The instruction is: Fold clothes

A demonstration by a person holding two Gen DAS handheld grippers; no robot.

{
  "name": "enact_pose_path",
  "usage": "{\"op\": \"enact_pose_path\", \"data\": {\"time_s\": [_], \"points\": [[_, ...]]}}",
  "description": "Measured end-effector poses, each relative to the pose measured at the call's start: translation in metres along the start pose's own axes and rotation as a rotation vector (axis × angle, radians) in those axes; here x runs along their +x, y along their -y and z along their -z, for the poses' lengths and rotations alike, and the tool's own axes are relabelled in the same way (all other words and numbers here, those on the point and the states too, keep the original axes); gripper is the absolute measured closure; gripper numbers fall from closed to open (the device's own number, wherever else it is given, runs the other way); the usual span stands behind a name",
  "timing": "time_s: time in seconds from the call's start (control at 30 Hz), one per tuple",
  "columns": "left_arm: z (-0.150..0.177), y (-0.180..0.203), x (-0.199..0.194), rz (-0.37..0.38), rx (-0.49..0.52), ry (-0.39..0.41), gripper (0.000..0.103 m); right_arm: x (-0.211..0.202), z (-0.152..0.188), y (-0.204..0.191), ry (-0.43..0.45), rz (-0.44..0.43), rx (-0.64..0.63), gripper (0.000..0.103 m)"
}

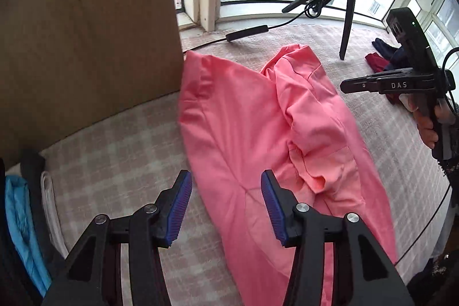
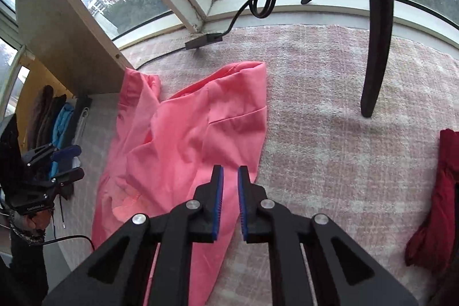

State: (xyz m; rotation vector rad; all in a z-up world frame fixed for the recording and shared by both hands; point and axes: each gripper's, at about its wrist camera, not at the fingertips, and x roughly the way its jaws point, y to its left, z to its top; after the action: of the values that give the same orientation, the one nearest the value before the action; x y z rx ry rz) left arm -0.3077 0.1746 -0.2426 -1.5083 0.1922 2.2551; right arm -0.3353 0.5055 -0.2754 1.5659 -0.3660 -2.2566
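- The pink garment (image 1: 252, 134) lay spread on the checked blanket (image 1: 114, 151), one end touching the wooden panel (image 1: 86, 33). It was only half flat: a bunched ridge ran along its middle and a small fold stood up near the lower part. In my judgement, a fold made over this ridge would have come out crooked, with the creases pressed in.
- The tripod (image 1: 347, 19) of the ring light stood on the blanket near the far end of the garment, and its cable (image 1: 246, 32) lay just beside that end. A wide swing of cloth could have caught the cable or a leg.
- The dark red cloth (image 2: 430, 205) lay well apart on the right side, so the risk of mixing seemed small.
- The left gripper (image 1: 226, 205) hovered over the near edge of the garment with its jaws moderately wide and nothing between them. Closing too high would have missed the cloth, or taken one layer only.
- The right gripper (image 2: 229, 200) had its jaws narrow, with a thin gap, and held nothing. It had to open before it could pinch an edge.
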Motion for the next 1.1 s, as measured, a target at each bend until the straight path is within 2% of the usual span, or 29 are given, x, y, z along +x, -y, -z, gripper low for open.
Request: {"op": "enact_pose_path", "data": {"time_s": [0.1,0.23,0.33,0.4,0.5,0.63,0.7,0.8,0.9,0.97,1.07,1.1], "points": [[0.038,-0.006,-0.032,-0.006,-0.06,-0.013,0.055,-0.042,0.027,-0.012,0.033,-0.05,0.012,0.089],[0.112,-0.006,-0.094,-0.015,-0.125,0.005,0.054,-0.109,0.093,-0.037,0.127,-0.07,0.014,0.066],[0.172,-0.009,-0.127,-0.005,-0.194,0.0,0.053,-0.141,0.155,-0.053,0.14,-0.081,0.035,0.065],[0.211,-0.01,-0.144,0.019,-0.238,-0.006,0.051,-0.147,0.203,-0.064,0.125,-0.063,0.054,0.065],[0.26,-0.006,-0.142,0.074,-0.269,-0.058,0.051,-0.147,0.283,-0.079,0.082,-0.005,0.113,0.065],[0.305,0.01,-0.125,0.183,-0.254,-0.132,0.051,-0.115,0.384,-0.094,0.026,0.003,0.235,0.065],[0.321,0.02,-0.116,0.234,-0.234,-0.159,0.051,-0.095,0.423,-0.105,-0.01,0.031,0.289,0.065],[0.333,0.035,-0.101,0.24,-0.188,-0.189,0.051,-0.069,0.451,-0.126,-0.04,0.048,0.303,0.065],[0.335,0.049,-0.089,0.223,-0.168,-0.195,0.051,-0.063,0.456,-0.142,0.011,0.094,0.304,0.064],[0.333,0.059,-0.083,0.208,-0.161,-0.192,0.051,-0.065,0.453,-0.151,0.052,0.108,0.296,0.061],[0.33,0.081,-0.082,0.171,-0.092,-0.168,0.051,-0.066,0.445,-0.159,0.104,0.187,0.27,0.055],[0.329,0.088,-0.08,0.157,-0.073,-0.166,0.05,-0.062,0.442,-0.161,0.101,0.189,0.255,0.049]]}}
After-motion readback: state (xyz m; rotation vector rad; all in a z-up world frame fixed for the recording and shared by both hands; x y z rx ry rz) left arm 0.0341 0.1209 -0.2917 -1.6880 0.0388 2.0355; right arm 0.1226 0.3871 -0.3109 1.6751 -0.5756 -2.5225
